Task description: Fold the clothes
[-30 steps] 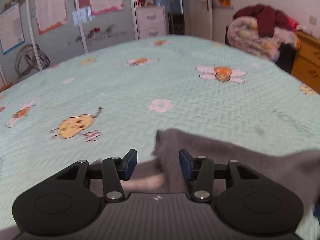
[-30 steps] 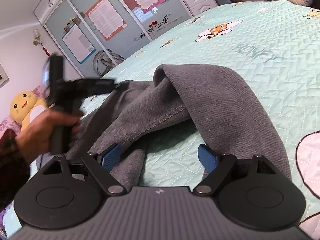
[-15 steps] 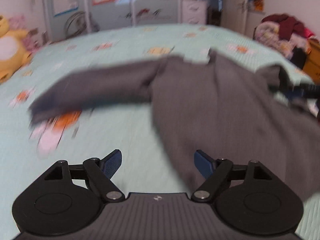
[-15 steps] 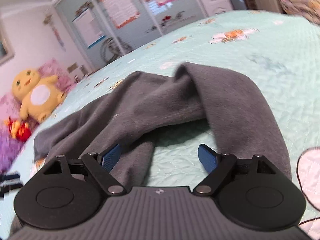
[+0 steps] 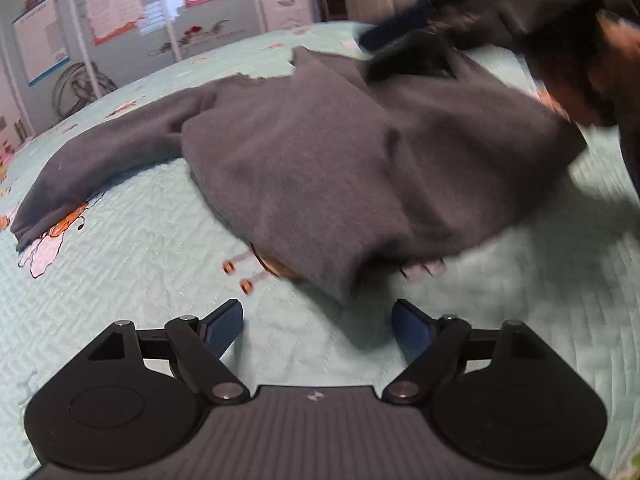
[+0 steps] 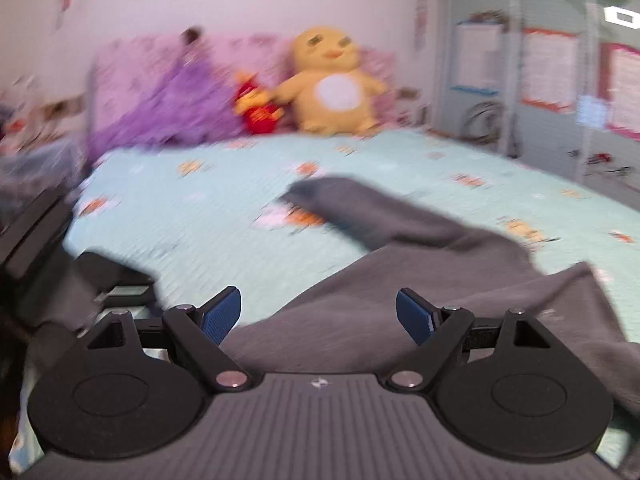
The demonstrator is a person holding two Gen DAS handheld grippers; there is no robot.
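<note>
On the quilted bed (image 5: 120, 280), grey garment (image 5: 340, 168) rumpled, left hand-held gripper (image 5: 318, 326) released, right hand-held gripper (image 6: 319, 314) released.

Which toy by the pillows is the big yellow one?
The chick-like plush with the white belly, sitting upright at the head of the bed. The toy beside it is much smaller and red; the view is too blurred for more.

I can't read any text from here. The posters (image 5: 112, 4) on the wardrobe doors, far ahead of my left claw (image 5: 318, 330), carry print too small and blurred to make out. The same sheets (image 6: 550, 72), ahead and right of my right claw (image 6: 318, 316), are motion-smeared.
</note>
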